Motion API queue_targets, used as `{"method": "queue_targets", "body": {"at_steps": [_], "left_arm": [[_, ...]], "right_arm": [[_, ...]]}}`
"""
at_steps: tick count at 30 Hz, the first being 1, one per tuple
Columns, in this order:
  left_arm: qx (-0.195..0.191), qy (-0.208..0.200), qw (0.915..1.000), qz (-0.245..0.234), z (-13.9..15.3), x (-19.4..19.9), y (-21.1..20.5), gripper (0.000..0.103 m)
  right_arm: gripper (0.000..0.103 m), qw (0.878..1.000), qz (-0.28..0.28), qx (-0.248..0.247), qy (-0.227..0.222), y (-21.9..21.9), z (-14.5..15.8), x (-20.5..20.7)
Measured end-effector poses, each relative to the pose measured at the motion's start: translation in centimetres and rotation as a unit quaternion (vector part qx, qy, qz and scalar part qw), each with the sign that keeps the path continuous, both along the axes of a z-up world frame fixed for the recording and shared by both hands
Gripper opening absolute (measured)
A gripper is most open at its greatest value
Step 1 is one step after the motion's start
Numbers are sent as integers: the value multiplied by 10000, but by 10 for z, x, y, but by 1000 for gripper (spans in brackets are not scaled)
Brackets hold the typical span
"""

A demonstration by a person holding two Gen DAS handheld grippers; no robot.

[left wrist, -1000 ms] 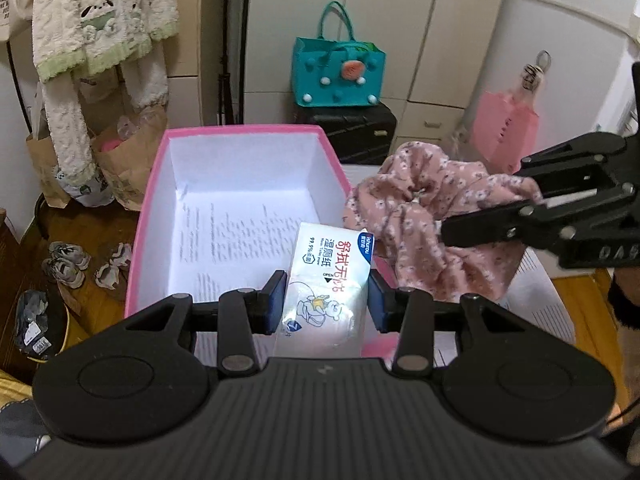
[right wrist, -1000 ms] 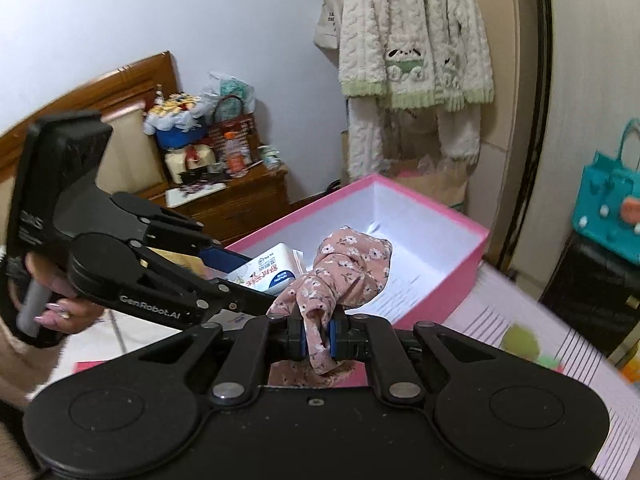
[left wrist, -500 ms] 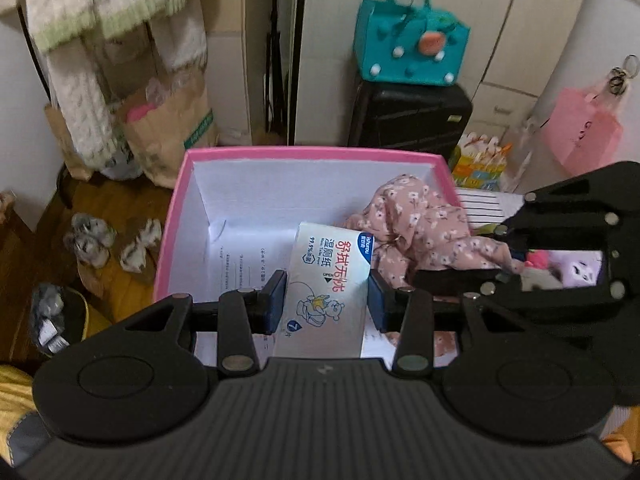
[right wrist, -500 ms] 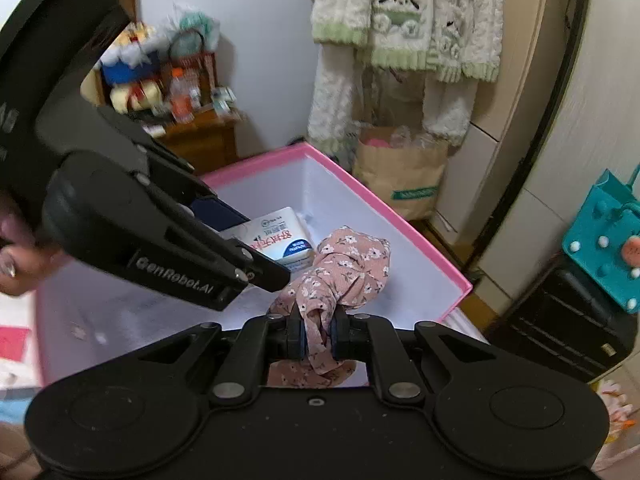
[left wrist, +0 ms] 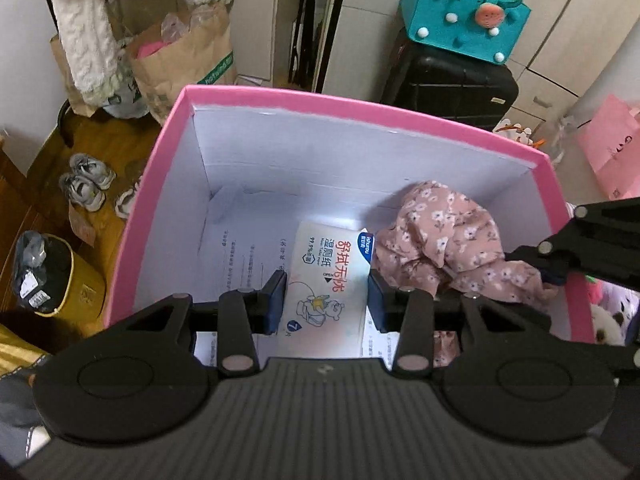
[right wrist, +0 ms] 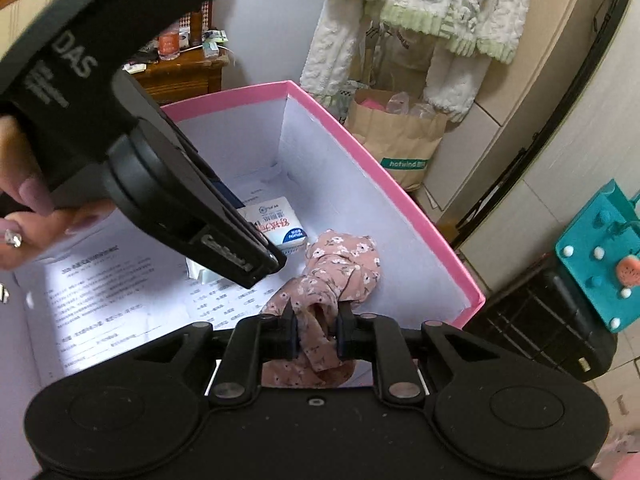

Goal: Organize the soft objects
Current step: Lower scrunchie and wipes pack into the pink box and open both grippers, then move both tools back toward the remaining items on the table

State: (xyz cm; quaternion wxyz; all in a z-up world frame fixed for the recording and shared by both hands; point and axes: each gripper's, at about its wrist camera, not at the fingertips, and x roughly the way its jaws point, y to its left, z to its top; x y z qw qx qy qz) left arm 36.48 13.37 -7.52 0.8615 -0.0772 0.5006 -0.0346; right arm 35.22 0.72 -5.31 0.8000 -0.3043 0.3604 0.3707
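A pink box (left wrist: 360,114) with white inner walls stands open below both grippers; it also shows in the right wrist view (right wrist: 400,208). My left gripper (left wrist: 326,300) is shut on a white wet-wipes pack (left wrist: 332,276) and holds it inside the box. My right gripper (right wrist: 316,338) has its jaws slightly parted around a pink floral cloth (right wrist: 340,268), which rests on the box floor at the right side (left wrist: 452,248). The left gripper's body (right wrist: 160,176) crosses the right wrist view over the wipes pack (right wrist: 276,222).
Printed paper sheets (right wrist: 120,292) line the box floor. A brown paper bag (left wrist: 180,56), shoes (left wrist: 86,184) and a yellow bin (left wrist: 52,276) are on the floor to the left. A black suitcase (left wrist: 448,80) with a teal bag (left wrist: 464,20) stands behind the box.
Both grippers moved forward and down into the box. The wipes pack and cloth now sit lower inside. The right jaws have loosened around the cloth.
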Motion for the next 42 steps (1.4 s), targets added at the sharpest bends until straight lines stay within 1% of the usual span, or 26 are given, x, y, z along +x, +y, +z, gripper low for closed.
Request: {"method": "queue_targets", "body": {"at_steps": [1,3,5,8,11,12,15,16,18,20,24,29,32,36,37,38,39,42], "left_arm": [[-12,27,10000,30,-2,2,0,41],[4,73,10000,54,-5,7,-2,41],[-79,103,9999,103,-8,10,-2,43],[-11,56,9999,148,-8,11,-3,56],[142,-81,9999,-27,0,5,-5,61],[126,-109,9998,-84,4,2,-5,63],[-20,-212,9995,-216,17,-13,-3,65],[-21,-282,9992,-278,22,-20,-3,67],[27,-431,9984,-373,31,-34,-4,72],[-16,-538,9972,-518,41,-47,-5,73],[-193,-607,9954,-720,56,-69,-8,74],[-17,-940,9914,-908,80,-105,-10,78],[-62,-1096,9883,-1056,92,-130,-10,78],[-95,-1180,9833,-1383,107,-162,-16,79],[-105,-1247,9808,-1495,111,-172,-19,79],[-99,-1311,9786,-1585,116,-181,-21,82],[-69,-1369,9766,-1660,119,-189,-24,85],[141,-1593,9703,-1817,130,-213,-33,86]], "right_arm": [[24,10000,33,-30,-41,1,-1,-1],[48,9999,66,-64,-139,2,-2,-3],[56,9997,24,-29,-221,-1,1,-7],[57,9995,-52,223,-228,-12,13,-12],[57,9975,-252,654,10,-25,21,-17],[57,9965,-288,782,22,-29,24,-22],[57,9941,-331,1028,-123,-42,39,-43],[57,9928,-345,1137,-149,-47,45,-50],[57,9898,-419,1361,-102,-56,57,-59],[57,9876,-532,1473,-70,-63,67,-69],[57,9848,-672,1601,63,-73,81,-89],[57,9805,-796,1787,174,-89,90,-119],[57,9775,-818,1916,338,-102,95,-137],[58,9753,-883,1979,440,-119,98,-159],[58,9749,-902,1989,444,-124,99,-165],[58,9745,-920,1999,447,-128,100,-169],[58,9739,-946,2016,442,-133,101,-174],[59,9715,-1014,2106,386,-150,105,-190]]}}
